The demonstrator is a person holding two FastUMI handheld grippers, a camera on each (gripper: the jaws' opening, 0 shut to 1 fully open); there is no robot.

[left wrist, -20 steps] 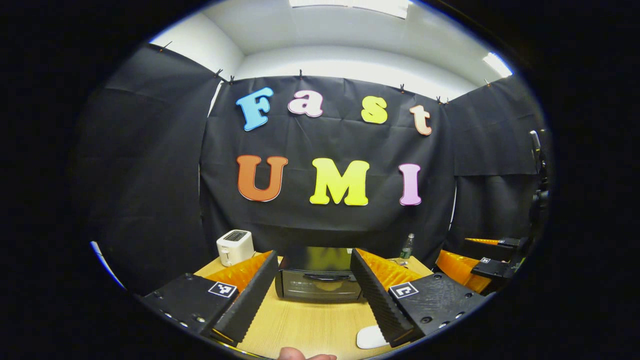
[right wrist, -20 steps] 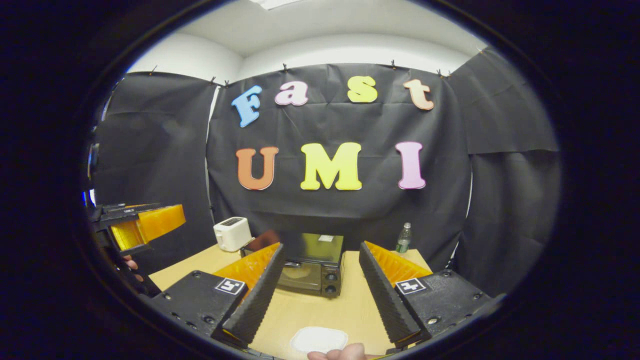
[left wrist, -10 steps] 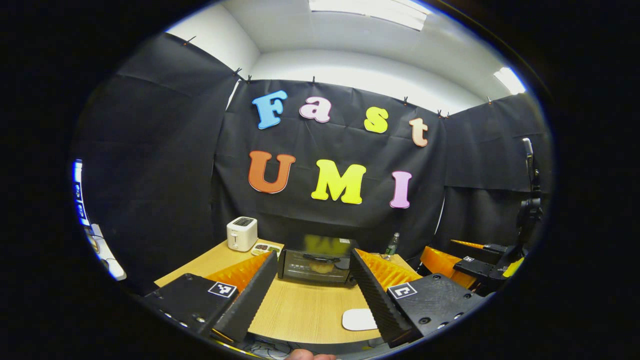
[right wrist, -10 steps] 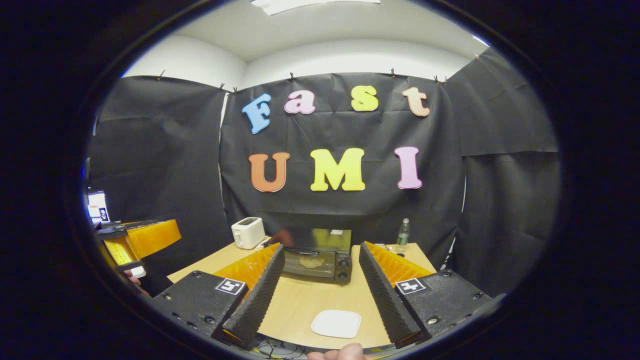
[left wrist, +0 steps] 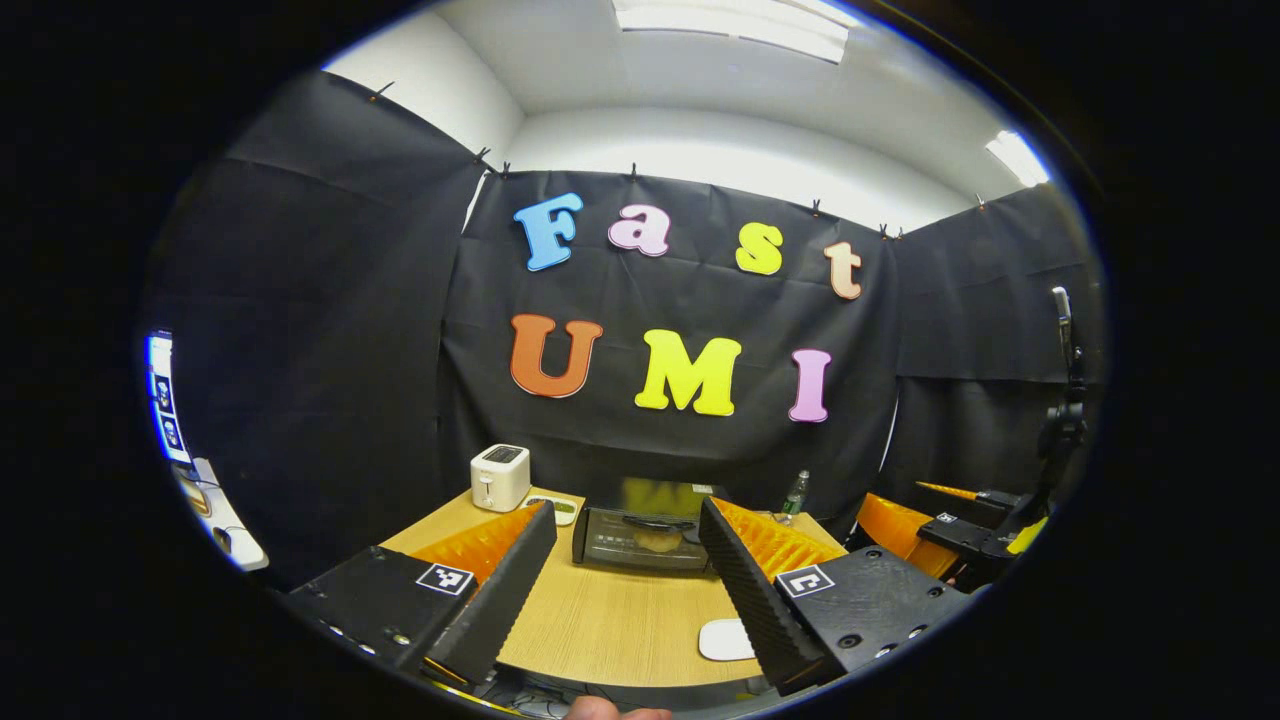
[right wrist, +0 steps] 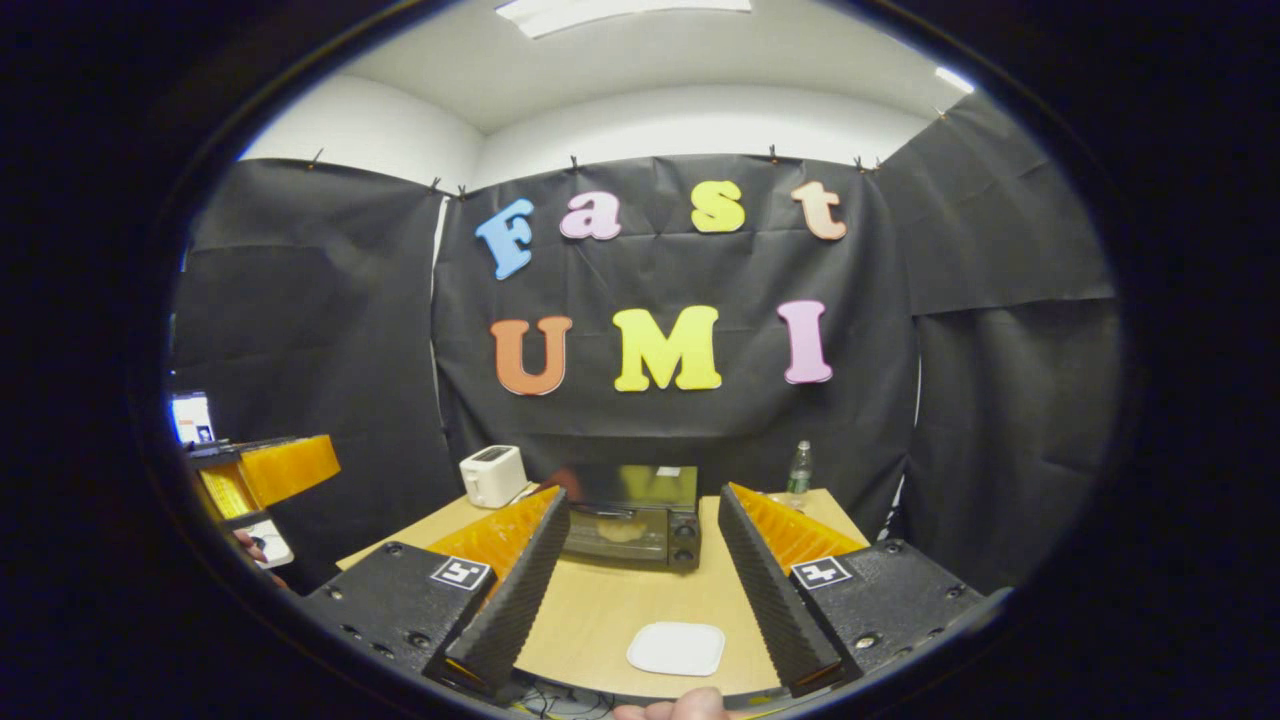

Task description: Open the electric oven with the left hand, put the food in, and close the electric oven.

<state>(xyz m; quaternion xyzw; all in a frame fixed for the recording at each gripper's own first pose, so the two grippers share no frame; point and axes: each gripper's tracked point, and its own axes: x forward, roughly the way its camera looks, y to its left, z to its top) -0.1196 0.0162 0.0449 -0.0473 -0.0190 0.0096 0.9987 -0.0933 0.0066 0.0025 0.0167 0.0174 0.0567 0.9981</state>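
Lower centre of both views: electric oven (left wrist: 640, 538) shrinking, door shut, food (left wrist: 657, 540) glowing inside | left gripper (left wrist: 625, 575) and right gripper (right wrist: 643, 575) spread, empty, backing away | white plate (right wrist: 676, 648) bare | task looking finished.

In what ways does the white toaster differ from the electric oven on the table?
The toaster is white and small; the electric oven is dark and wider. The toaster has a slot on top; the oven has a glass front door, shut, with food visible behind it. Both stand upright at the table's far side.
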